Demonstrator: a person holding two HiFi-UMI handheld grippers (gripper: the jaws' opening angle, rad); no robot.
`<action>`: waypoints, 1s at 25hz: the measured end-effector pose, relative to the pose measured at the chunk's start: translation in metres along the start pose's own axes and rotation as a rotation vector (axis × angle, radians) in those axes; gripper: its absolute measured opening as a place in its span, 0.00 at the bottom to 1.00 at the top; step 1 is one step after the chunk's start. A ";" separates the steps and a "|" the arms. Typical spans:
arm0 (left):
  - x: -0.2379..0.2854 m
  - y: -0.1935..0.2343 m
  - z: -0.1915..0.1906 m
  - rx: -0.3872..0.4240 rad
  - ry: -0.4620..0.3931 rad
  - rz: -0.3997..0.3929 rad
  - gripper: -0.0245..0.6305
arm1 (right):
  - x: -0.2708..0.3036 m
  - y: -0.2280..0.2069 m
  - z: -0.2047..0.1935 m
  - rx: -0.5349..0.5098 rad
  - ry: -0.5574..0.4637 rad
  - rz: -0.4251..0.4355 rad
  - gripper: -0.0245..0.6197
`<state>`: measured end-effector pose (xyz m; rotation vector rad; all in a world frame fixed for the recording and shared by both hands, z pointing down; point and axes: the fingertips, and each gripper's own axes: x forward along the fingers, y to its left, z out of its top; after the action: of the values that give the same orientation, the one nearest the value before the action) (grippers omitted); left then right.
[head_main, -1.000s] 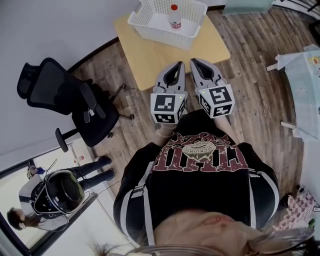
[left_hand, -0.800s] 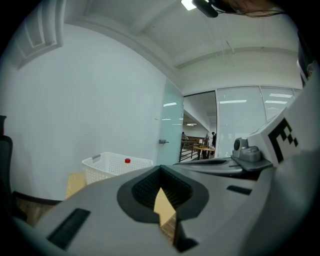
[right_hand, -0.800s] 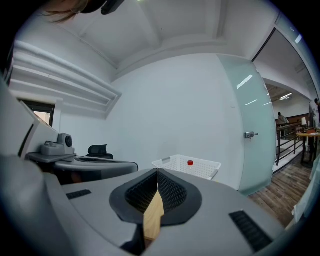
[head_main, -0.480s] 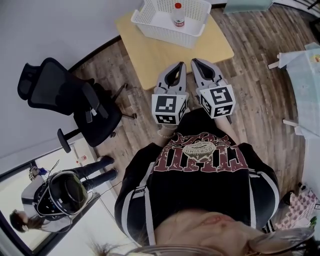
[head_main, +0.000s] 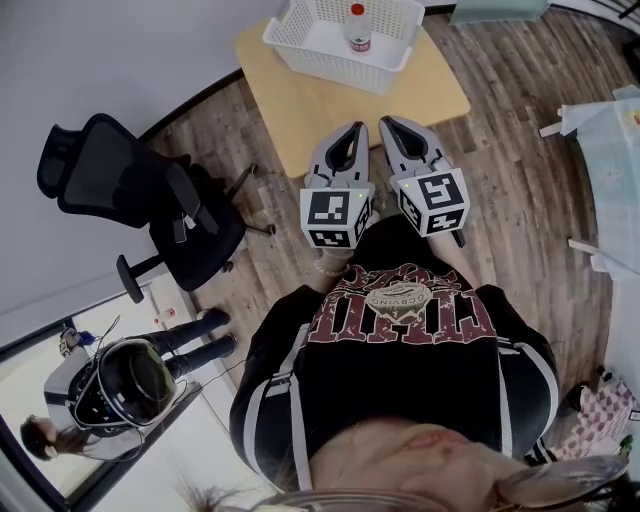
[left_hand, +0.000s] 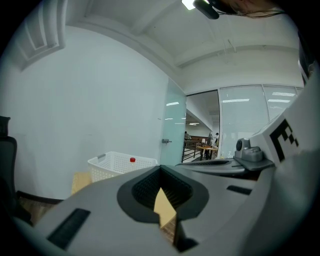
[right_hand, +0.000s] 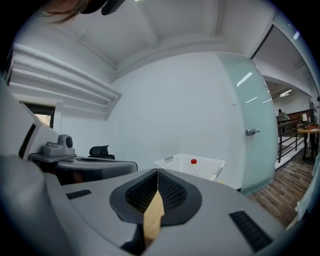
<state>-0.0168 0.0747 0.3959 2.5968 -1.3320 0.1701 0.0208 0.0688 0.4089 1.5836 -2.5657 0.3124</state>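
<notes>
I hold both grippers side by side in front of my chest, over the near edge of a low wooden table (head_main: 330, 105). The left gripper (head_main: 354, 129) and the right gripper (head_main: 387, 123) both have their jaws closed, with nothing between them. At the table's far end stands a white slatted basket (head_main: 310, 40) with a clear bottle with a red cap (head_main: 357, 26) upright inside it. The basket (left_hand: 120, 166) and red cap (left_hand: 132, 160) show beyond the left gripper (left_hand: 160, 168), and the basket (right_hand: 200, 169) likewise beyond the right gripper (right_hand: 157, 170).
A black office chair (head_main: 140, 205) stands on the wood floor left of the table. A pale table edge (head_main: 610, 150) is at the right. A person stands at the lower left (head_main: 110, 385). A glass door (right_hand: 252, 135) lies beyond the basket.
The grippers stay shut and side by side. The basket has drifted slightly right in both gripper views, and the table sits a little higher in the head view.
</notes>
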 end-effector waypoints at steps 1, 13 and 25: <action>0.002 -0.002 -0.001 0.000 0.003 -0.001 0.11 | 0.000 -0.002 0.000 0.001 0.000 0.001 0.07; 0.022 0.001 0.003 -0.004 0.012 0.028 0.11 | 0.016 -0.020 0.003 0.013 0.008 0.037 0.07; 0.065 0.004 0.012 -0.011 0.020 0.062 0.11 | 0.043 -0.050 0.016 0.003 0.015 0.095 0.07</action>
<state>0.0177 0.0177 0.3979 2.5399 -1.4030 0.1983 0.0465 0.0056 0.4082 1.4577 -2.6353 0.3358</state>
